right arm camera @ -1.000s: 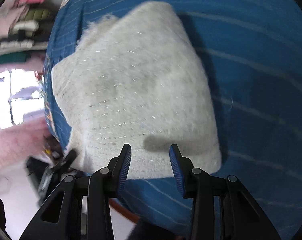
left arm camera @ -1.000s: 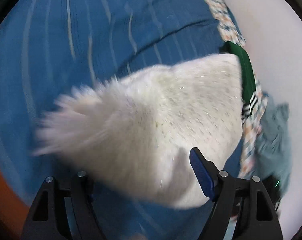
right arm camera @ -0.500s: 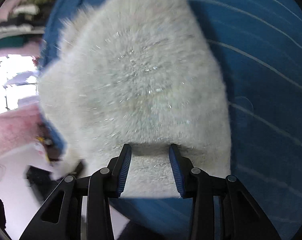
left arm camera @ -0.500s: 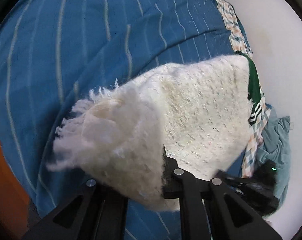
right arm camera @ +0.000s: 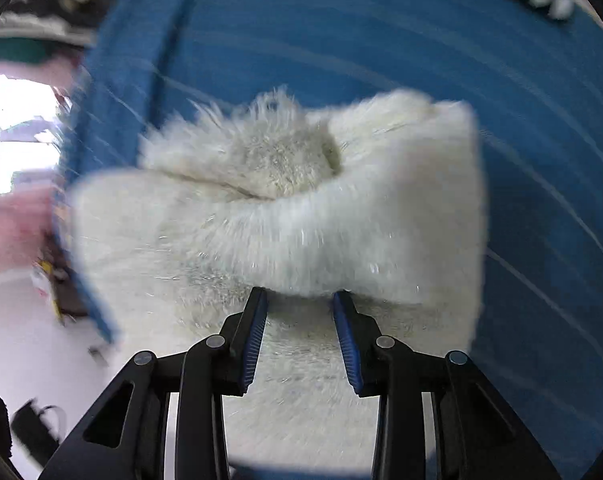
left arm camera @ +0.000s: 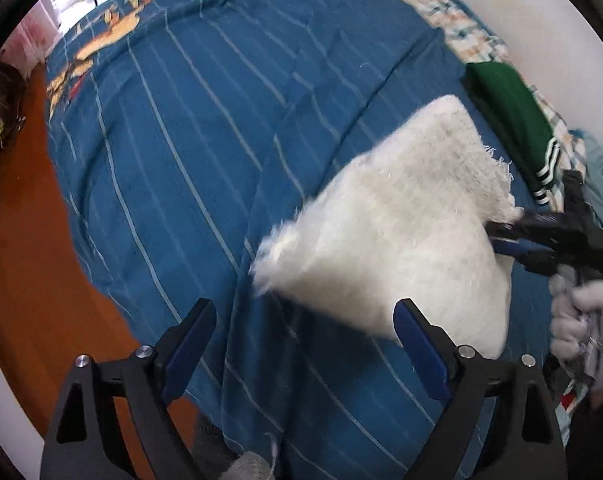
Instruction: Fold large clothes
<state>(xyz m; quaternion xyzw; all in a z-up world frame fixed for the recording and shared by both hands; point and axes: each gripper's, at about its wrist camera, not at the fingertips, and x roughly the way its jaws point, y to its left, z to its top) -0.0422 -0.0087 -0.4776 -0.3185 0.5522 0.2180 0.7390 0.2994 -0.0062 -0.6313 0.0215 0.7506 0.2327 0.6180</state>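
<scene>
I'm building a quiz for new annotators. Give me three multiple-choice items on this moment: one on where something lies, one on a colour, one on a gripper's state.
1. Where does the folded green garment lie?
A. at the bed's far edge by the wall
B. on the orange floor
C. between the left gripper's fingers

2. What colour is the striped bedspread?
A. pink
B. blue
C. grey

3. How is the left gripper?
A. shut on the sweater
B. out of view
C. open, holding nothing

Answers:
1 A: the green garment sits beyond the white fluffy sweater, beside the wall.
2 B: the bedspread is blue with pale stripes.
3 C: the left gripper has its fingers spread wide over the bedspread.
</scene>
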